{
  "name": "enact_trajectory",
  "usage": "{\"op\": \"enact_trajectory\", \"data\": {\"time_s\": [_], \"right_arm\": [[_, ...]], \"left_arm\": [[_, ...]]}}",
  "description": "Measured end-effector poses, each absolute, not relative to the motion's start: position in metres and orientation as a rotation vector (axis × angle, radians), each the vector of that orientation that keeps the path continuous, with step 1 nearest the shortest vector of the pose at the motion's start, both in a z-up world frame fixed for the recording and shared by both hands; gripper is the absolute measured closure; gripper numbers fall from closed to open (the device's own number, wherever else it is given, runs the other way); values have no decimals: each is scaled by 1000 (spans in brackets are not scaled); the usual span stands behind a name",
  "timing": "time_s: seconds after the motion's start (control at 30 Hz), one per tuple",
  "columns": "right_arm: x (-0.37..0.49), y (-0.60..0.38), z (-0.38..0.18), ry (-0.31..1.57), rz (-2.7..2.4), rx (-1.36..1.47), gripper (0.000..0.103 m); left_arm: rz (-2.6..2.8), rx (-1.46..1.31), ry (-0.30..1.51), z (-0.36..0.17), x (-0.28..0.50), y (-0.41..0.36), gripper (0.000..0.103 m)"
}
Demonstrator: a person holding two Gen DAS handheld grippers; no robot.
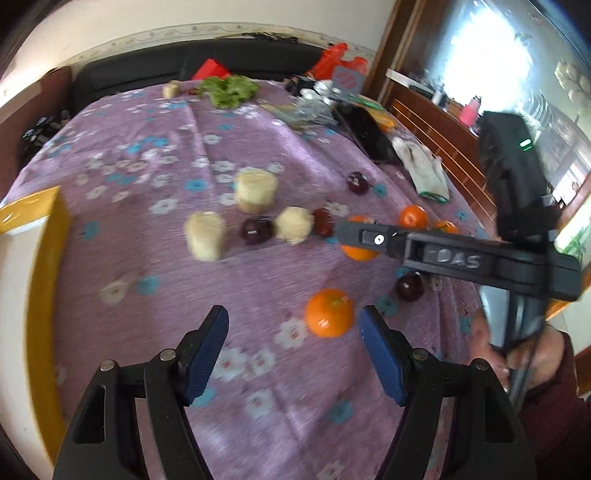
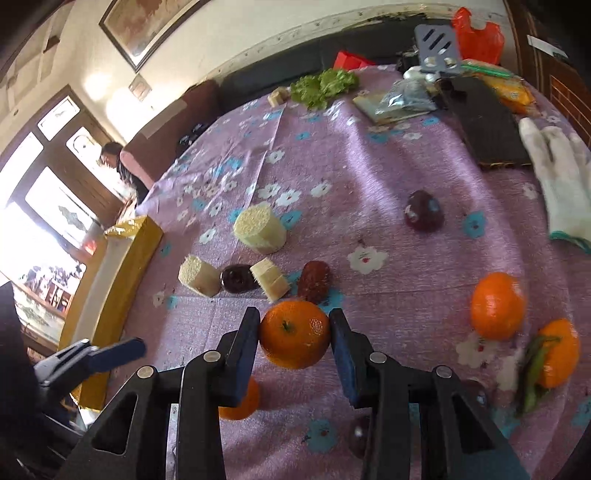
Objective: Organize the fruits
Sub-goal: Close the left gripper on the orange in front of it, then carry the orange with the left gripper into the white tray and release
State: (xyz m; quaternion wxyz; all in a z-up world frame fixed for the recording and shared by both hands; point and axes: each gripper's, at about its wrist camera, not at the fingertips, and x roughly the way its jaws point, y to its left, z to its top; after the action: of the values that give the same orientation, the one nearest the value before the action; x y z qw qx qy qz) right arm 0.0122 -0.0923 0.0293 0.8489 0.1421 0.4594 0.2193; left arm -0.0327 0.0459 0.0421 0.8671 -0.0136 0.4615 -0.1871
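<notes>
My right gripper [image 2: 294, 332] is shut on an orange [image 2: 294, 334] and holds it above the purple floral cloth; it shows from the side in the left wrist view [image 1: 356, 236]. My left gripper [image 1: 293, 325] is open and empty, low over the cloth, with another orange [image 1: 328, 313] just left of its right finger. That orange shows under my right gripper [image 2: 240, 402]. More oranges [image 2: 496, 305] [image 2: 557, 352], dark plums [image 2: 423, 211] [image 2: 236, 278] and a red date [image 2: 314, 281] lie scattered. Pale cut sugarcane chunks [image 2: 260, 229] [image 2: 197, 275] [image 2: 271, 278] lie among them.
A yellow-rimmed box [image 1: 40, 266] [image 2: 122, 280] stands at the table's left edge. At the far side lie lettuce [image 2: 323, 85], a black tablet [image 2: 484, 122], a white glove [image 2: 554, 177], packets and a red bag [image 2: 478, 35]. A person [image 2: 122, 166] stands by the window.
</notes>
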Motion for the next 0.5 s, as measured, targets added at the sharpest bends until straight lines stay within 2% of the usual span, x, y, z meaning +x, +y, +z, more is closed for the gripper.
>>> {"op": "enact_trajectory", "data": {"time_s": [0.17,0.2,0.27,0.3,0.5], "right_arm": [[-1,-108,42,925,428,308,61],[-3,-109,44,921,424,306,61],[-9,-111,50,911,419,302,61],[-12,-111,52,907,416,301,61],[-41,-113,76,862,398,297,61]], "left_arm": [[-441,-14,999,25,-18,21,31],[-446,-6,1005,22,-16,17,33],[-441,23,1015,16,-16,9,60],[-428,41,1030,13,-15,7,70],[-386,-26,978,32,-38,28,70]]}}
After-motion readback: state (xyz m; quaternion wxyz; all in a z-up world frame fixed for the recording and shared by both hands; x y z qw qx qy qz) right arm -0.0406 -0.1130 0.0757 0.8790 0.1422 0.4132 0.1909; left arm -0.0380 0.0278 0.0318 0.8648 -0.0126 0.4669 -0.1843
